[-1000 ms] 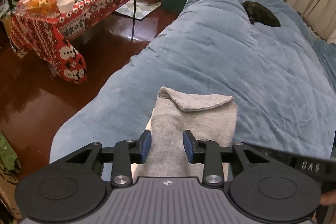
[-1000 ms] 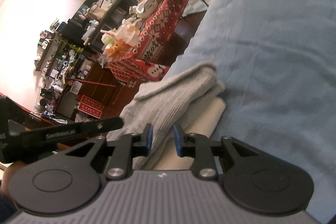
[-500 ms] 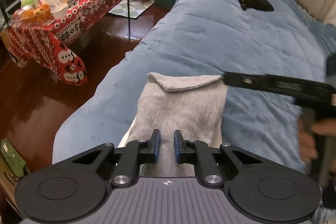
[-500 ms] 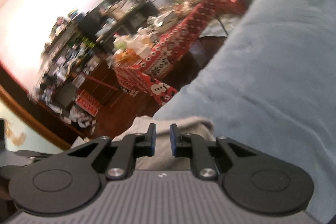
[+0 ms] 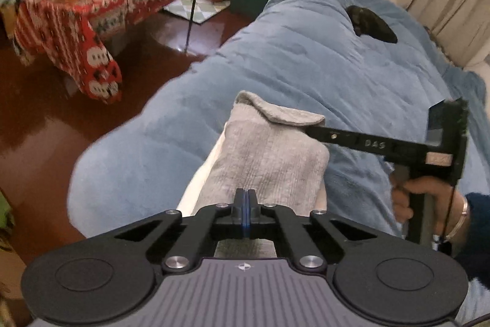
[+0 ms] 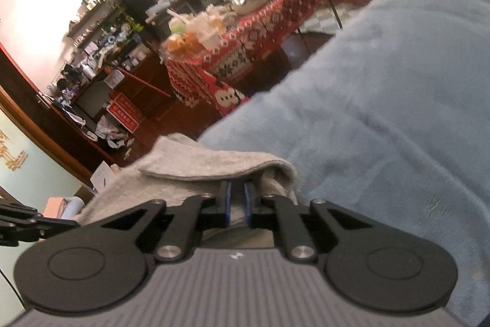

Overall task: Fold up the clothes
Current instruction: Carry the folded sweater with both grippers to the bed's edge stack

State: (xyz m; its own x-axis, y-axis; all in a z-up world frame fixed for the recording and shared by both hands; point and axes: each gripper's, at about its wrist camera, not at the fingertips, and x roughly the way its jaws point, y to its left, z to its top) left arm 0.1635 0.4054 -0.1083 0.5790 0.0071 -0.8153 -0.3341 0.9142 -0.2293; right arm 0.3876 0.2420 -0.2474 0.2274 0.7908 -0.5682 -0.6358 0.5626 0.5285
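Grey garment (image 5: 263, 149), already folded small w/ top flap turned over, lies on a cream piece near the edge of the blue duvet (image 5: 306, 57) on the bed; left tongs (image 5: 245, 212) are closed at its near end, pads together, prob pinching only a thin bit of knit. Right tongs (image 6: 235, 201) are closing at the far corner under the flap w/ cloth between the pads, not yet clamped. Risks: thin left pinch slips, right grabs only the flap so the fold unrolls, or the bundle slides off the bed edge
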